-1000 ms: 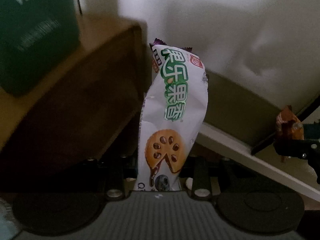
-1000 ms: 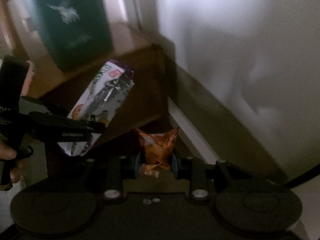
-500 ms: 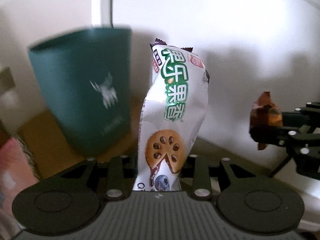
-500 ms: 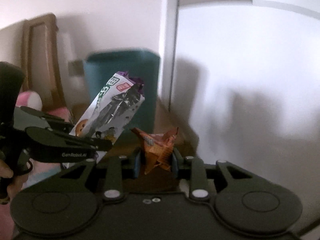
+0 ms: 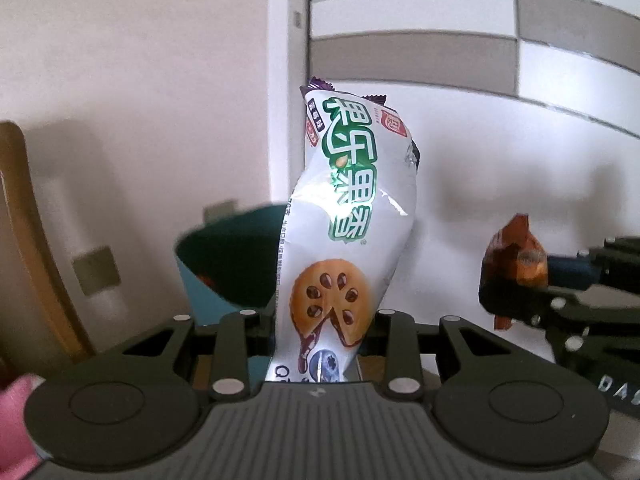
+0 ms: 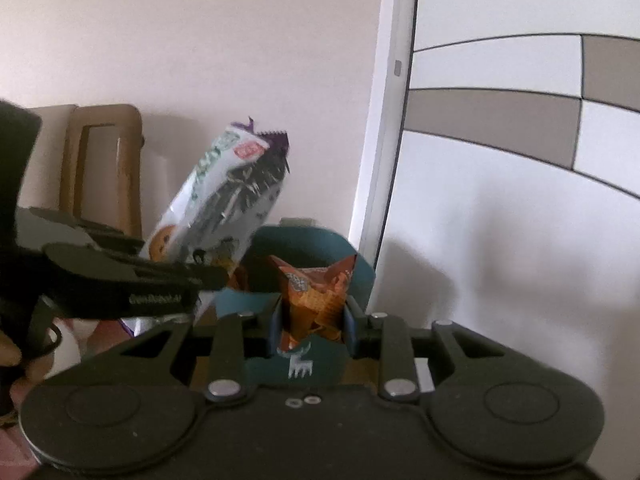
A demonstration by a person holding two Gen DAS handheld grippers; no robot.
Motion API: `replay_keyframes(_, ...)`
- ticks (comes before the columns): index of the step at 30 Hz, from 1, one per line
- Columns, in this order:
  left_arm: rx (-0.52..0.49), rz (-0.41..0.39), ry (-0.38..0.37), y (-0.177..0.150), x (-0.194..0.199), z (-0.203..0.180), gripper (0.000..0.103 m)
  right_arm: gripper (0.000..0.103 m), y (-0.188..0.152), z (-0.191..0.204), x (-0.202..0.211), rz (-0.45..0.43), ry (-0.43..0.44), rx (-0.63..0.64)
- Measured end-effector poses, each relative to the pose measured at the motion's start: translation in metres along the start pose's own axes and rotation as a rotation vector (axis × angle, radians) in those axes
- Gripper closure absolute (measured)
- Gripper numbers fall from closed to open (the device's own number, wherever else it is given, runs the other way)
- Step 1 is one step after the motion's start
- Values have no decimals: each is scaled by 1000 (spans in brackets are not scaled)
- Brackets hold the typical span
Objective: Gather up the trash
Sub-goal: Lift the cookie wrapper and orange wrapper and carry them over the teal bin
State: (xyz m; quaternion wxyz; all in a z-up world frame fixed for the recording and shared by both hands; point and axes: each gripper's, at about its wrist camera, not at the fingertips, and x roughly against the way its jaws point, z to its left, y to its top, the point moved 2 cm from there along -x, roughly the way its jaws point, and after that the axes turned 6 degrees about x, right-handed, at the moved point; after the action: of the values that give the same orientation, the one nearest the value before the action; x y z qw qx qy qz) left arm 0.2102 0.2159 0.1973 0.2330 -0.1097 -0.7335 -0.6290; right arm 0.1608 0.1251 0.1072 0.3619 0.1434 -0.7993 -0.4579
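Note:
My left gripper [image 5: 320,320] is shut on a tall white biscuit wrapper [image 5: 348,216] with green lettering, held upright; it also shows in the right wrist view [image 6: 224,192]. My right gripper [image 6: 312,316] is shut on a small crumpled orange wrapper [image 6: 316,288], seen at the right in the left wrist view [image 5: 516,260]. A teal bin [image 5: 224,264] stands just behind and below the left gripper. In the right wrist view the bin [image 6: 312,364] sits right under the orange wrapper, its rim [image 6: 320,236] behind it.
A white wall and a door frame [image 6: 380,140] stand behind the bin. A wooden chair back [image 6: 100,160] is at the left. Something pink [image 5: 16,420] shows at the lower left.
Both grippers have risen with their wrappers, from low beside a wooden cabinet to the level of the bin's rim. The bin's opening has come into view.

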Motion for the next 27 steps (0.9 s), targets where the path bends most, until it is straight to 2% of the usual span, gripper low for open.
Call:
replay_keyframes(3,12,-20,17,26,-14,12,71,74,12,-5,-13,-5,-9,6)
replay_keyframes(5,23,-31,27,49,2,10,71,74,23,-7,-27,-7,-16,4)
replay_keyframes(9,32,-43,44,68,-29,20,71,74,42,-15,-56,-10,-30,-18)
replay_keyframes(16,24,-19,70,75,-66,27,71,74,58,-14,-107,12,-30,-17)
replay_keyframes(27,60,67,96,67,-139,52,71,74,40,-11,-180,119,4,-29)
